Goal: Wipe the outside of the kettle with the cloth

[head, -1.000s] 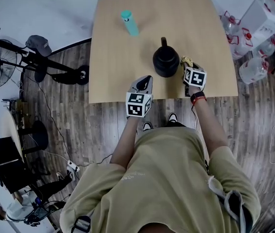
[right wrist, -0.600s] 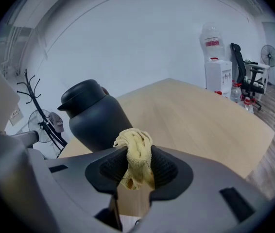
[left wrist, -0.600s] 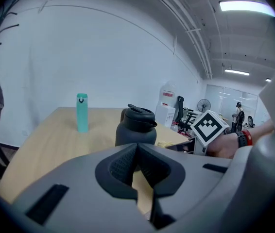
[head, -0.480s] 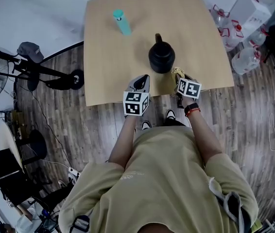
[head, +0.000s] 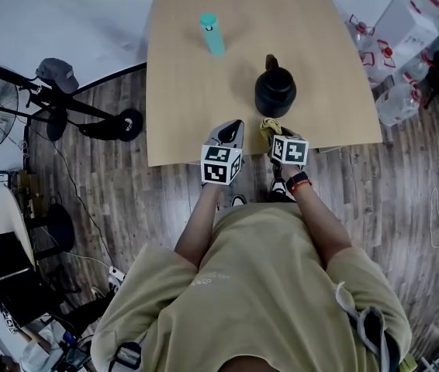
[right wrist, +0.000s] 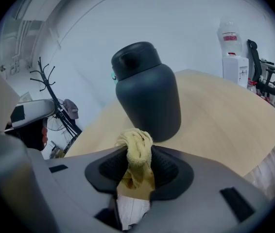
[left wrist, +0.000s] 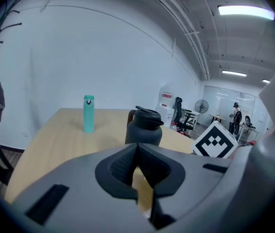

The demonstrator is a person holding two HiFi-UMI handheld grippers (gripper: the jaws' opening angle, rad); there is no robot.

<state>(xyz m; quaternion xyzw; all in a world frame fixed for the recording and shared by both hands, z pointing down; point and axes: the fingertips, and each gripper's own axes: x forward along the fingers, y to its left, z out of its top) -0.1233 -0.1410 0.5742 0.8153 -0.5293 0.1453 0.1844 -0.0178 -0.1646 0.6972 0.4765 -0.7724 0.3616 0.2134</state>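
Note:
A black kettle [head: 274, 91] stands upright on the wooden table [head: 188, 91], its handle toward the far side; it also shows in the left gripper view [left wrist: 144, 128] and fills the middle of the right gripper view [right wrist: 147, 91]. My right gripper [head: 271, 129] sits at the table's near edge just short of the kettle, shut on a yellow cloth [right wrist: 136, 154] that bunches up out of its jaws. My left gripper [head: 231, 132] hovers to the kettle's near left with its jaws shut and nothing between them.
A teal bottle [head: 211, 35] stands upright at the table's far left. Water jugs [head: 399, 99] and a white dispenser [head: 409, 22] crowd the floor to the right. A fan stand [head: 49, 99] lies on the floor at the left.
My right gripper with the cloth has drawn back from beside the kettle to the table's near edge. The left gripper has kept its place.

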